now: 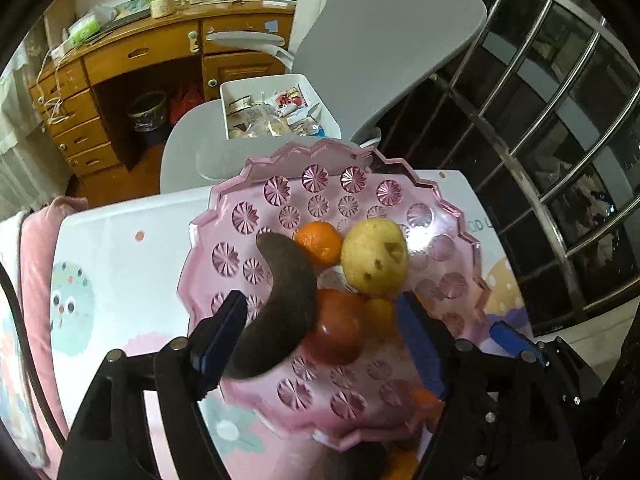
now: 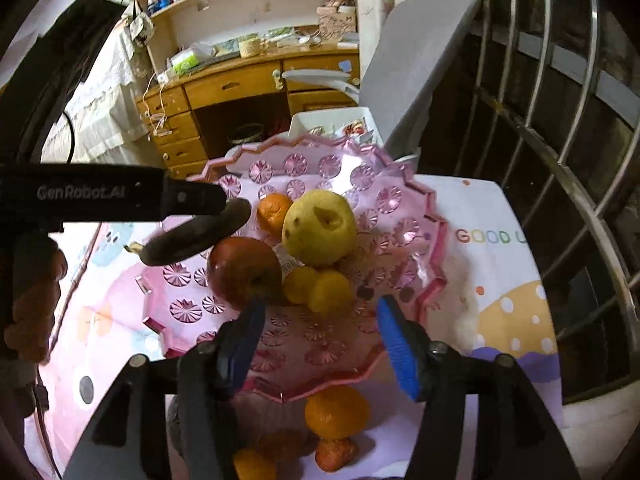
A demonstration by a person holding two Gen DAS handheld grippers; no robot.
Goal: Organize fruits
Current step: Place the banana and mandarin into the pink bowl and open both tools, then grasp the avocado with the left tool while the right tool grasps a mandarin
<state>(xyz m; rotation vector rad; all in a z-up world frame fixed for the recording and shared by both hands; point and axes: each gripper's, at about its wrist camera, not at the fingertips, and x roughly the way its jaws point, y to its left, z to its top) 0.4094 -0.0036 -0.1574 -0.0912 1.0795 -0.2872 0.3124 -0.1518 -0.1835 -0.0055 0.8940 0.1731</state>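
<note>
A pink cut-pattern fruit bowl [image 1: 256, 216] [image 2: 404, 208] stands on the table. In it lie an orange [image 1: 320, 240] [image 2: 273, 210], a yellow pear [image 1: 374, 256] [image 2: 320, 228], a red apple [image 1: 338, 326] [image 2: 244, 270] and two small yellow fruits [image 2: 320, 288]. A blackened banana [image 1: 280, 304] [image 2: 196, 236] hangs over the bowl's left part. My left gripper [image 1: 320, 320] is open, its fingers wide either side of the banana; its body [image 2: 100, 192] reaches in from the left. My right gripper [image 2: 320, 340] is open and empty over the bowl's near rim.
Loose oranges [image 2: 336, 412] and a small red fruit [image 2: 334, 454] lie on the patterned tablecloth [image 2: 500, 260] in front of the bowl. A white box of snacks [image 1: 276, 108] sits behind it on a grey chair [image 1: 384, 40]. Metal window bars [image 1: 560, 140] stand at the right.
</note>
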